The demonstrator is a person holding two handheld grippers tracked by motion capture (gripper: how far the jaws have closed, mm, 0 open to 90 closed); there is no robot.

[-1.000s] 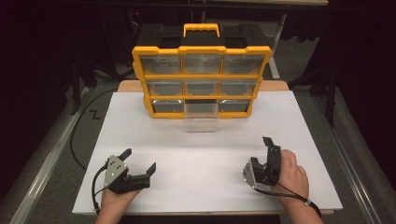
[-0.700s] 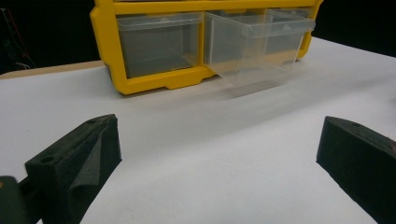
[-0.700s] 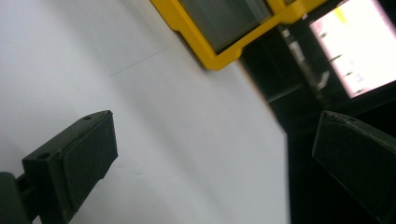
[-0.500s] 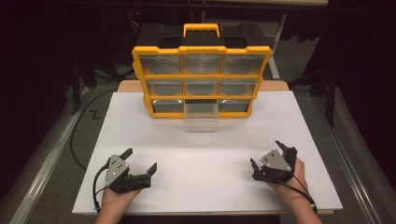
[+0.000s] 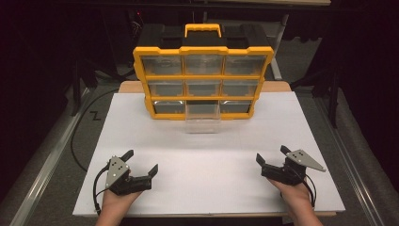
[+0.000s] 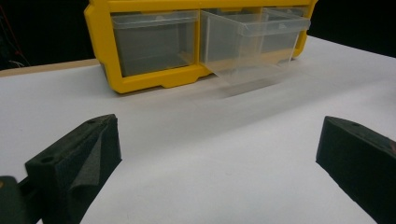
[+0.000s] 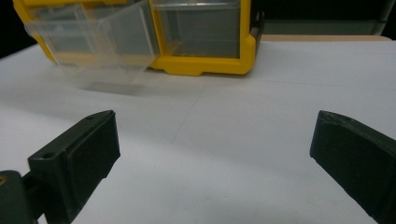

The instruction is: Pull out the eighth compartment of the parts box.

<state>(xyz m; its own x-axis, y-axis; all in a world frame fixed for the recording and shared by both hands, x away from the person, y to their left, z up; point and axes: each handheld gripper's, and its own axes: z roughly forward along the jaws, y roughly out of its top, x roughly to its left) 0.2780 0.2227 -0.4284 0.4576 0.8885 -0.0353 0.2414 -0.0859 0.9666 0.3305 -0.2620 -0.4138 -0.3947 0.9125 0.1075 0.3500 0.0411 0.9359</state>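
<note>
A yellow organizer box point(image 5: 203, 70) with clear drawers stands at the far middle of the white table point(image 5: 207, 155). Its bottom middle drawer point(image 5: 203, 117) is pulled out toward me and looks empty; it also shows in the left gripper view point(image 6: 252, 42) and the right gripper view point(image 7: 98, 42). My left gripper point(image 5: 140, 161) rests near the front left edge, open, nothing between its jaws. My right gripper point(image 5: 272, 155) rests near the front right edge, open and empty too. Both point toward the box.
A black cable point(image 5: 80, 136) loops off the table's left side. A metal rail point(image 5: 42, 169) runs along the left, another along the right. A yellow carry handle point(image 5: 203, 29) tops the box.
My right gripper has turned from standing on its side to lying flat, and shifted slightly right. The left gripper has stayed put.
</note>
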